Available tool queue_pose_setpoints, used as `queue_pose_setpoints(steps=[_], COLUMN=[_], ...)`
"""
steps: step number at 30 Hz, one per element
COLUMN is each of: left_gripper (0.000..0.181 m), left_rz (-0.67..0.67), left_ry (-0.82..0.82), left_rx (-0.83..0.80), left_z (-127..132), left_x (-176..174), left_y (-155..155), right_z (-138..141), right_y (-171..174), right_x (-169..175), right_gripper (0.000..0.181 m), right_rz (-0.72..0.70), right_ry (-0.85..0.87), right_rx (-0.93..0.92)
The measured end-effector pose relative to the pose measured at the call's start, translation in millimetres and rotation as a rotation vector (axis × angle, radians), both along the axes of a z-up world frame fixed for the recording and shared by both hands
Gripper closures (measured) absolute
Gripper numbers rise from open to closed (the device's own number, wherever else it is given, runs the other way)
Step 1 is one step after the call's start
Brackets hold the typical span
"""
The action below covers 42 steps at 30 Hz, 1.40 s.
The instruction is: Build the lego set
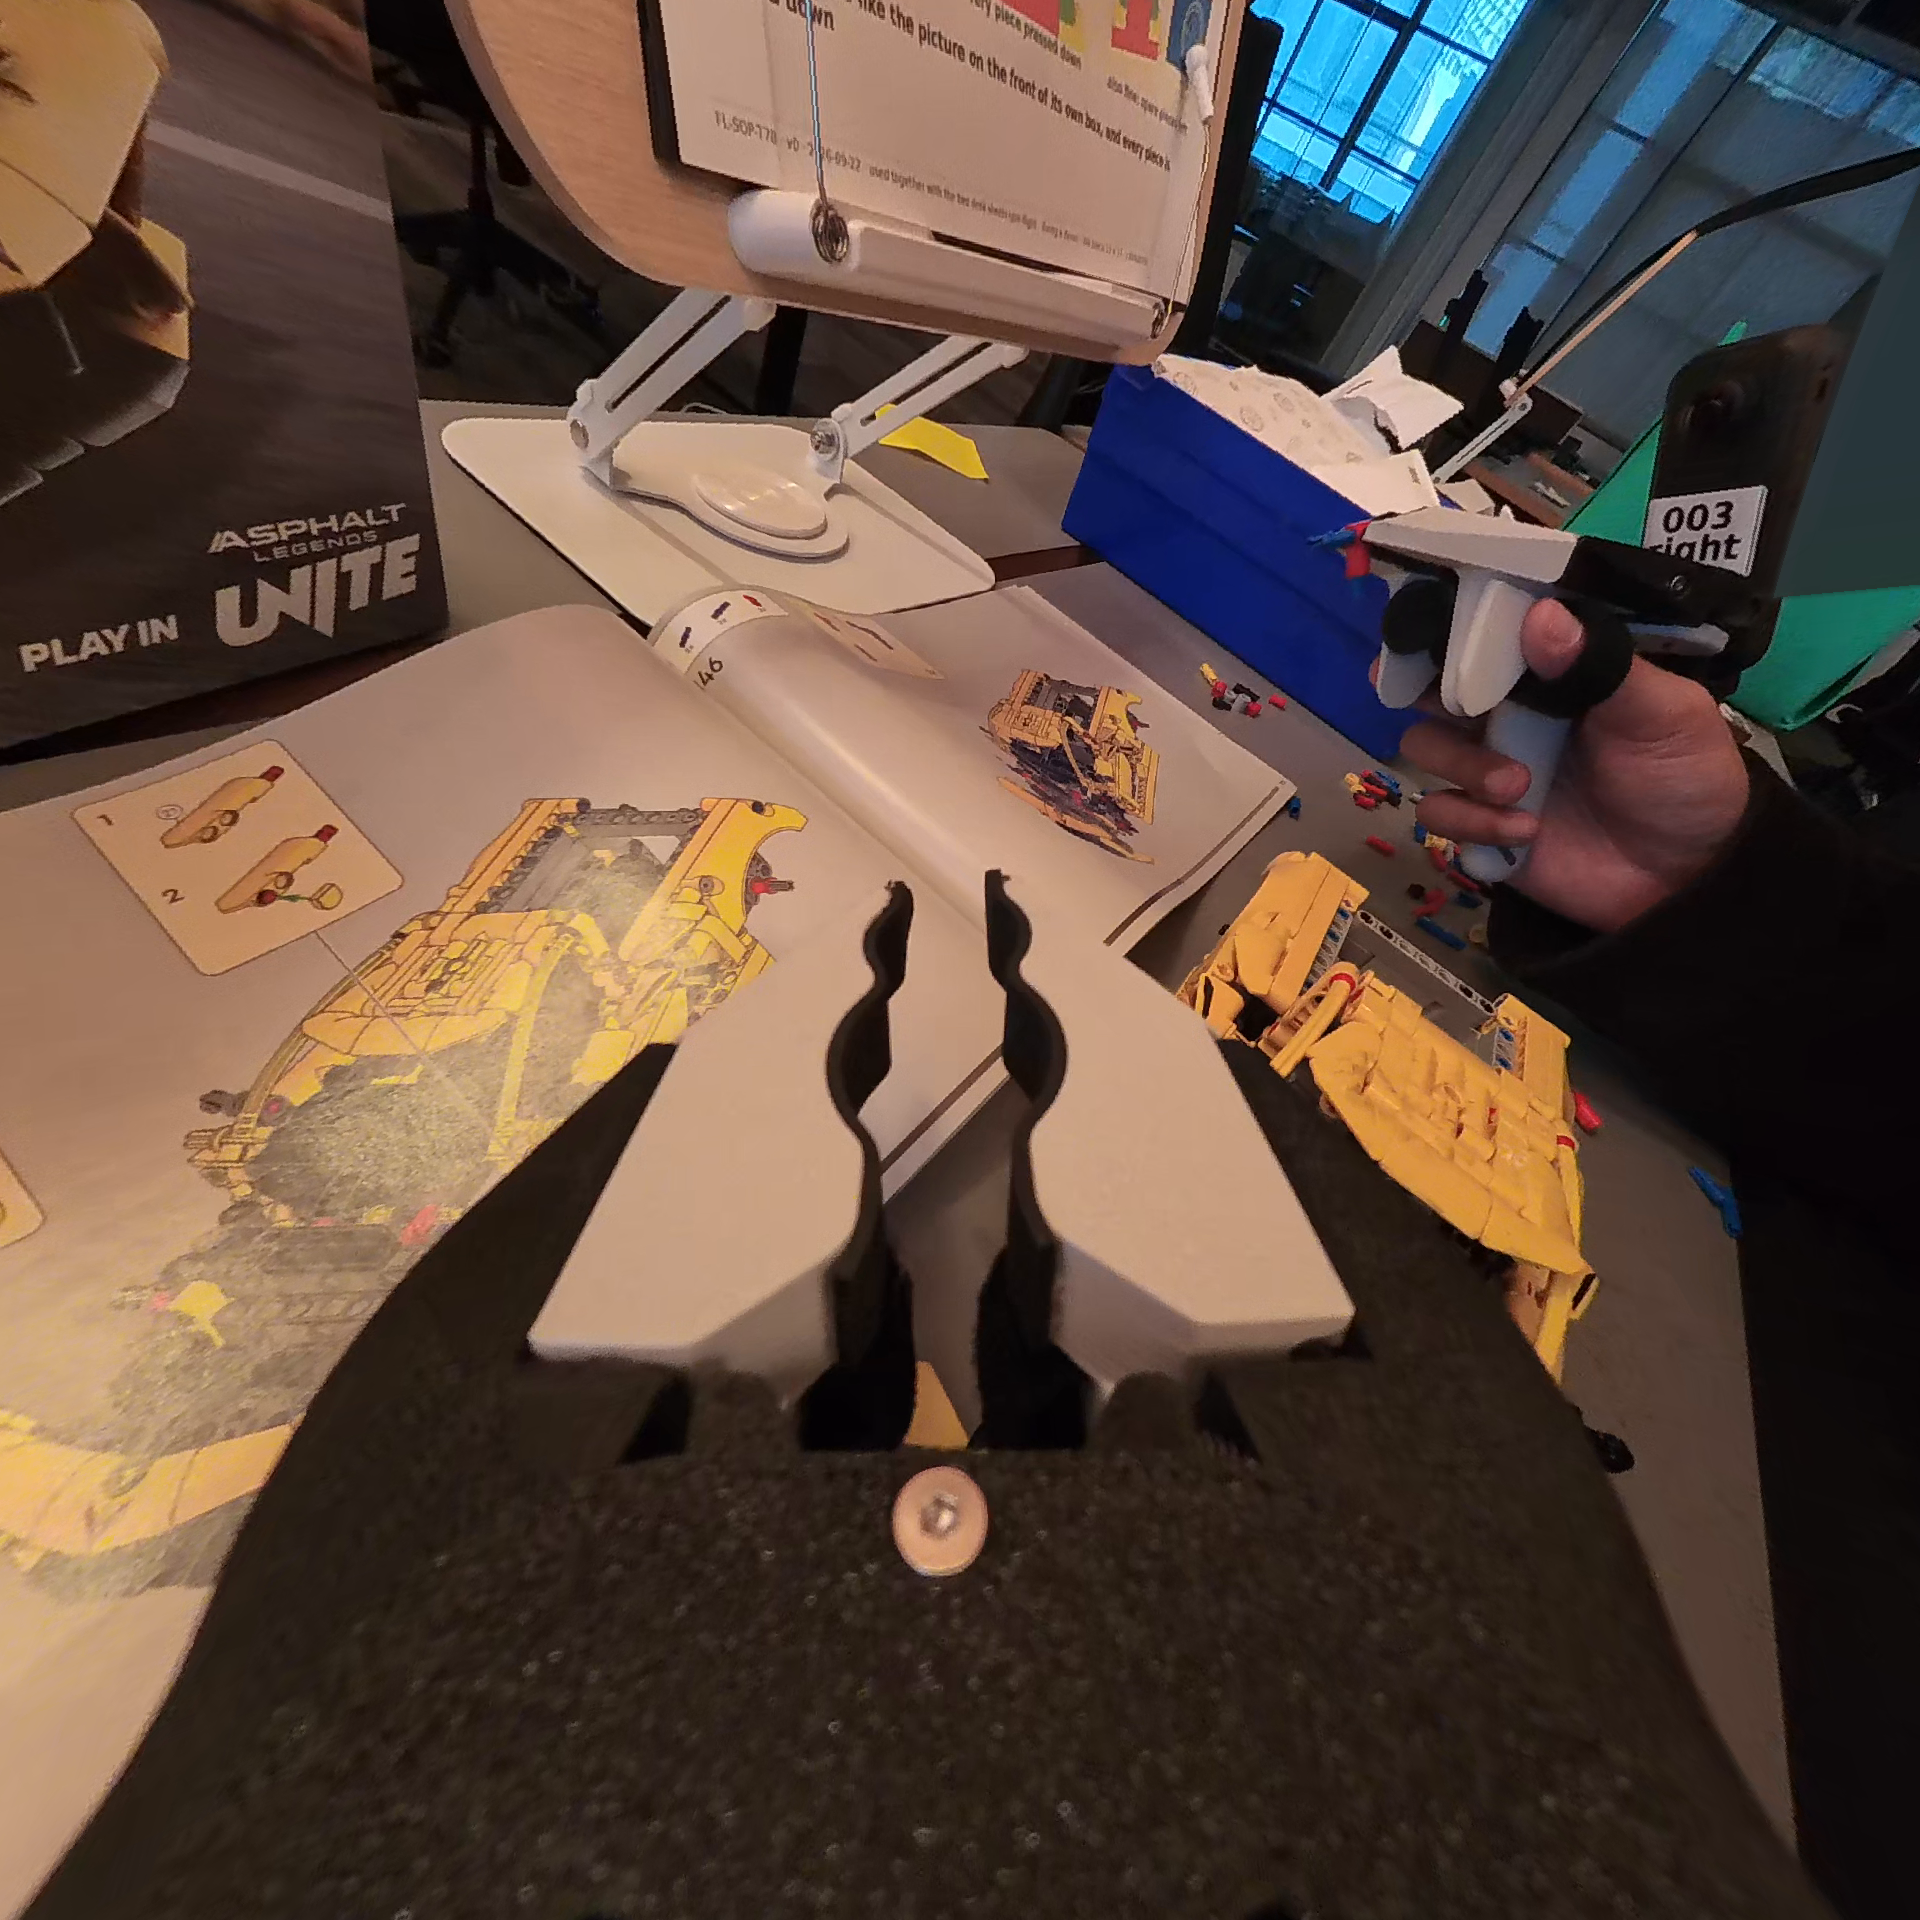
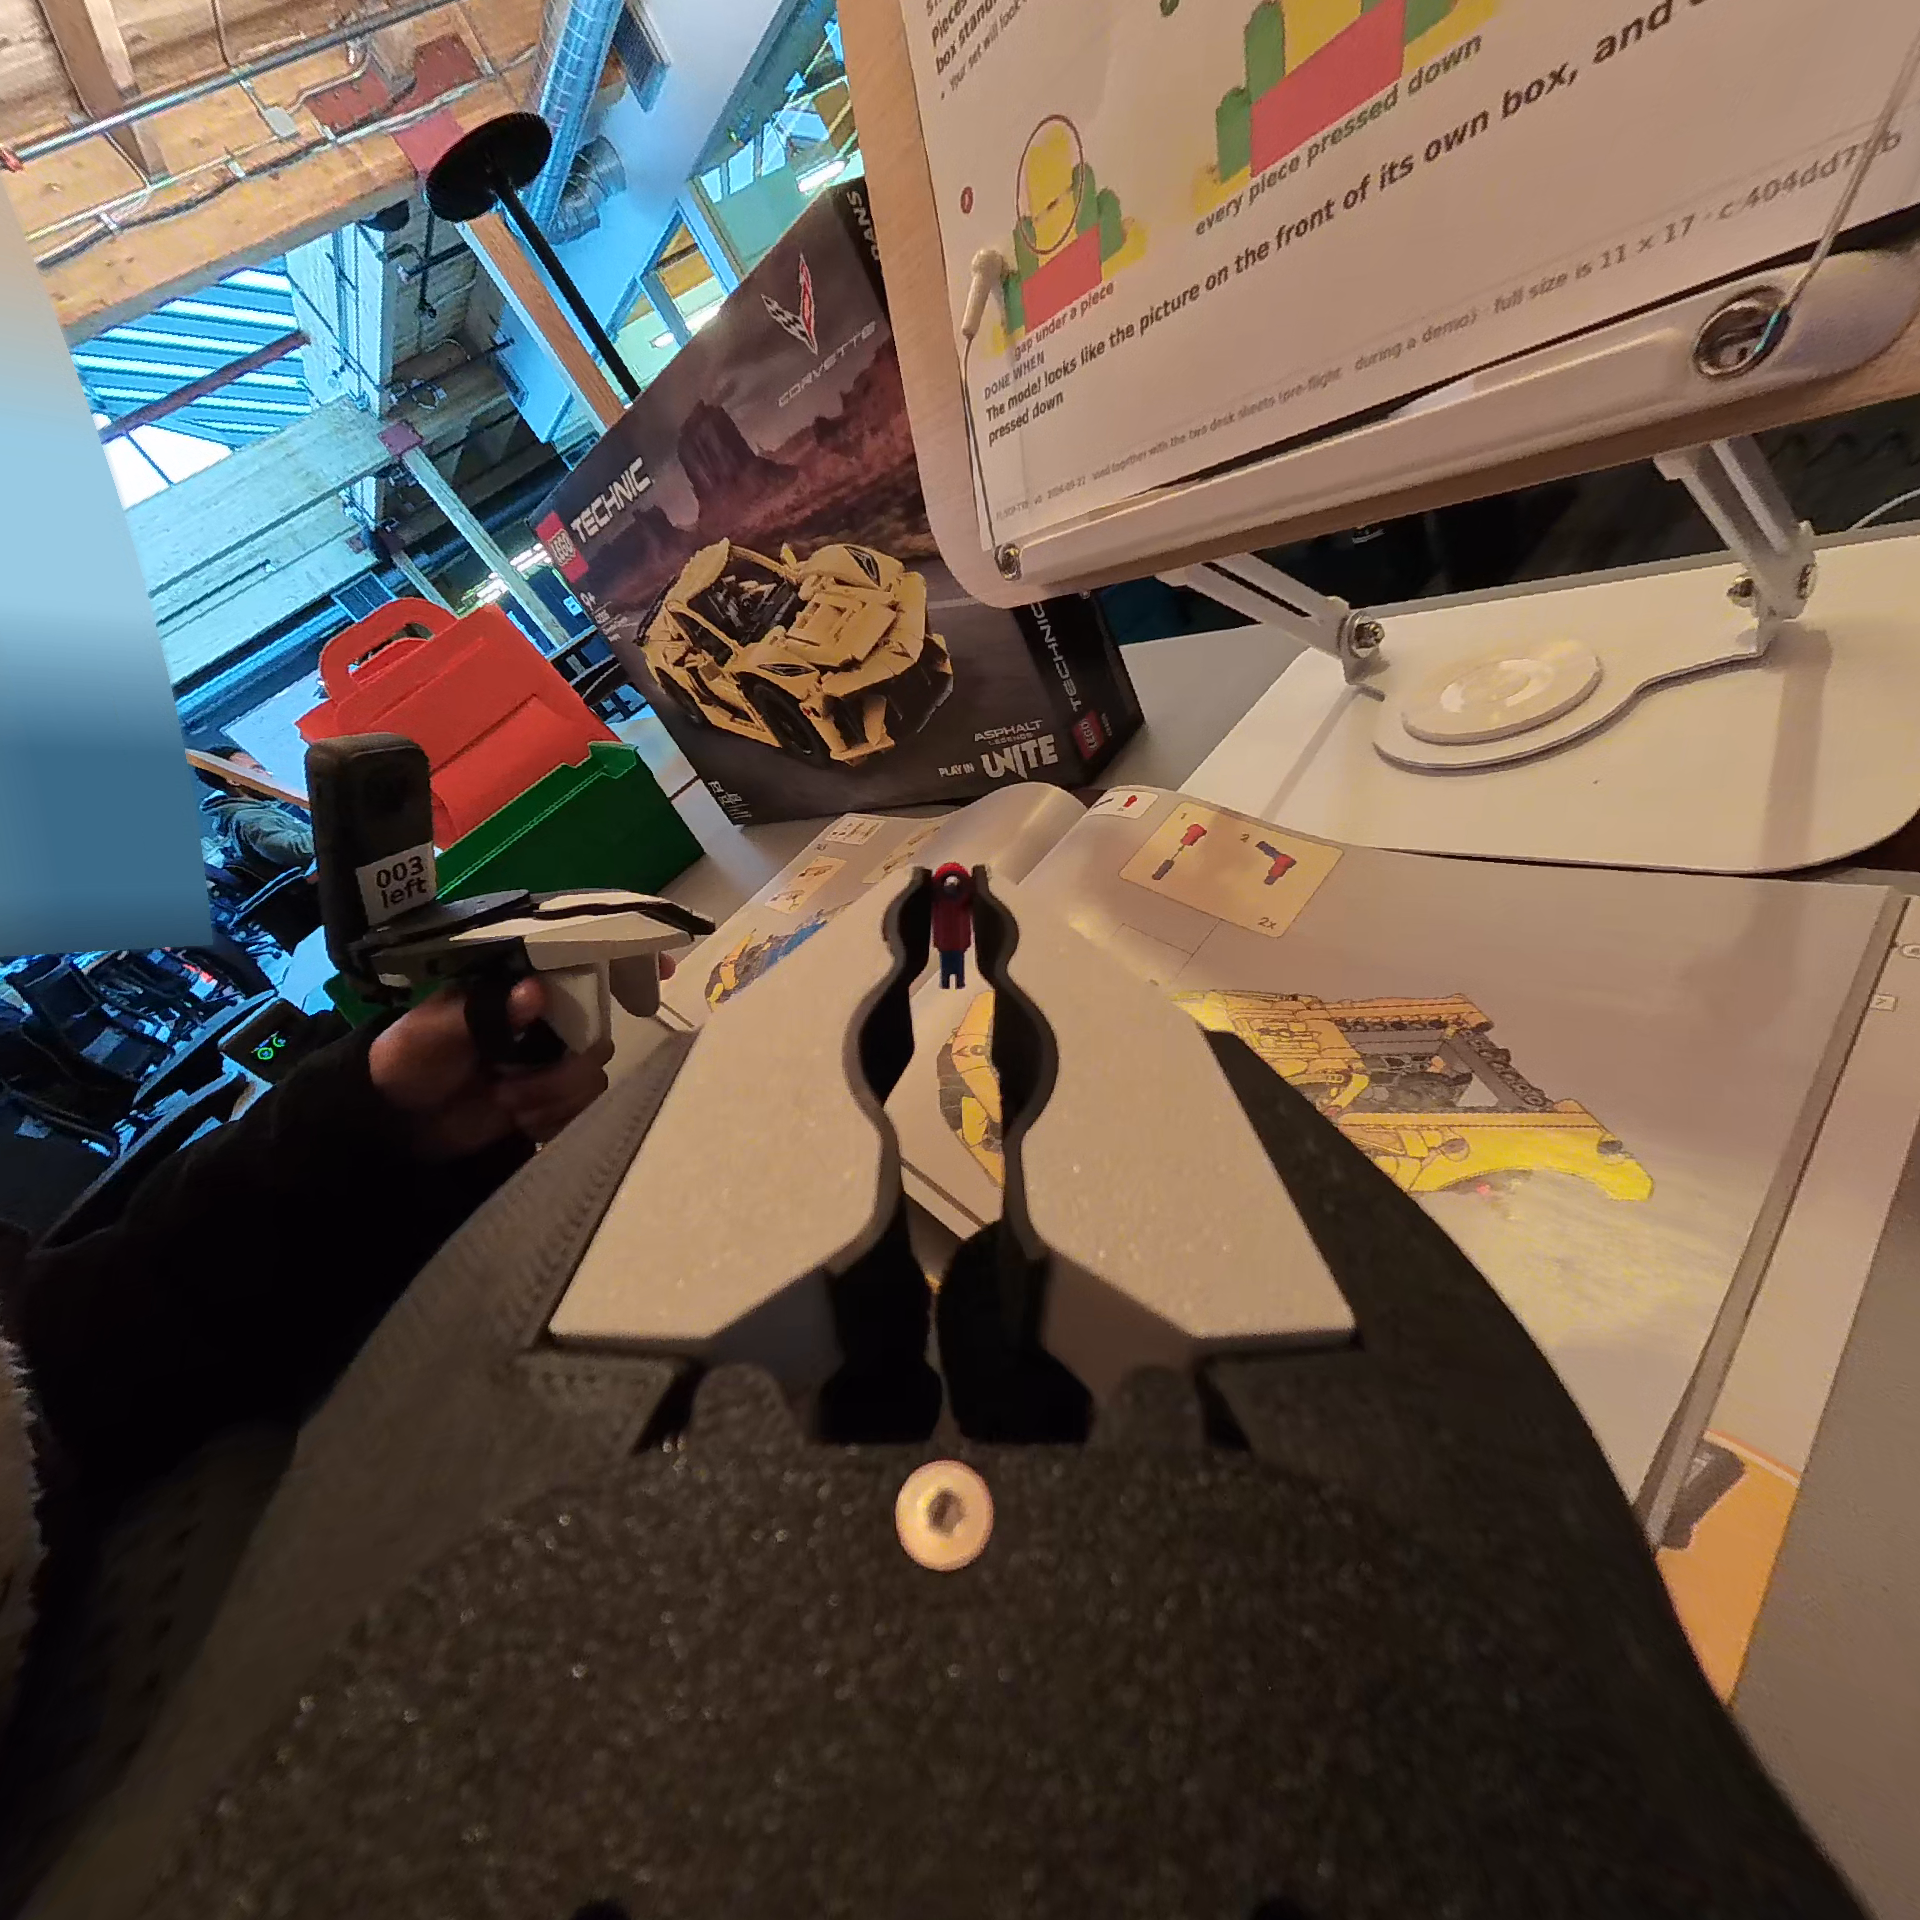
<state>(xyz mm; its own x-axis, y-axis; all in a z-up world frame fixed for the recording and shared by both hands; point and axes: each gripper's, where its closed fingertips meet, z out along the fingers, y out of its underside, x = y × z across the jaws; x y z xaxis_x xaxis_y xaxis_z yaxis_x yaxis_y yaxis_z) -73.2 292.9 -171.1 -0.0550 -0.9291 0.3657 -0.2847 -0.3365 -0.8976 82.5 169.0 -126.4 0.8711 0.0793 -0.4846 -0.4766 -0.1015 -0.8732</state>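
My left gripper hovers over the open instruction booklet; its jaws stand a little apart with nothing between them. My right gripper is shut on a small red connector with a blue pin, held up above the booklet. The partly built yellow car model lies on the table right of the booklet, below the right gripper, which shows held in a hand. The left gripper also shows in the right wrist view, held in a hand.
Small loose red, blue and black pieces lie scattered by a blue bin with torn paper bags. A white stand holds a sheet board behind the booklet. The set's box stands at back left, beside a green bin. The gap from one gripper's tips to the other's is roughly 20 cm.
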Motion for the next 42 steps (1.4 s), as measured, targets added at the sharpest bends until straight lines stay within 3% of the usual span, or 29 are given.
queue_pose_setpoints(steps=[17, 22, 28, 34, 38, 42], left_gripper=[0.167, 0.167, 0.167, 0.160, 0.156, 0.156], left_rz=[-0.008, -0.033, -0.316, -0.446, -0.378, -0.242], left_ry=[0.005, -0.009, -0.143, -0.186, -0.193, -0.241], left_rx=[-0.008, -0.006, -0.095, -0.049, 0.005, 0.044], left_z=[-2, 2, 43, 82, 90, 100], left_x=[0, 0, -8, -14, -24, -66], left_y=[-1, -6, -63, -128, -160, -182], right_z=[-4, -4, 20, 60, 88, 91], right_y=[2, 5, 2, -6, -17, -33], right_x=[-4, -18, -71, -126, -172, -235], right_gripper=[0.176, 0.176, 0.176, 0.175, 0.175, 0.175], right_rz=[0.031, 0.122, 0.459, 0.682, 0.788, 0.929], right_ry=[0.035, 0.134, 0.376, 0.430, 0.342, 0.220], right_rx=[-0.004, -0.006, 0.088, 0.232, 0.298, 0.255])
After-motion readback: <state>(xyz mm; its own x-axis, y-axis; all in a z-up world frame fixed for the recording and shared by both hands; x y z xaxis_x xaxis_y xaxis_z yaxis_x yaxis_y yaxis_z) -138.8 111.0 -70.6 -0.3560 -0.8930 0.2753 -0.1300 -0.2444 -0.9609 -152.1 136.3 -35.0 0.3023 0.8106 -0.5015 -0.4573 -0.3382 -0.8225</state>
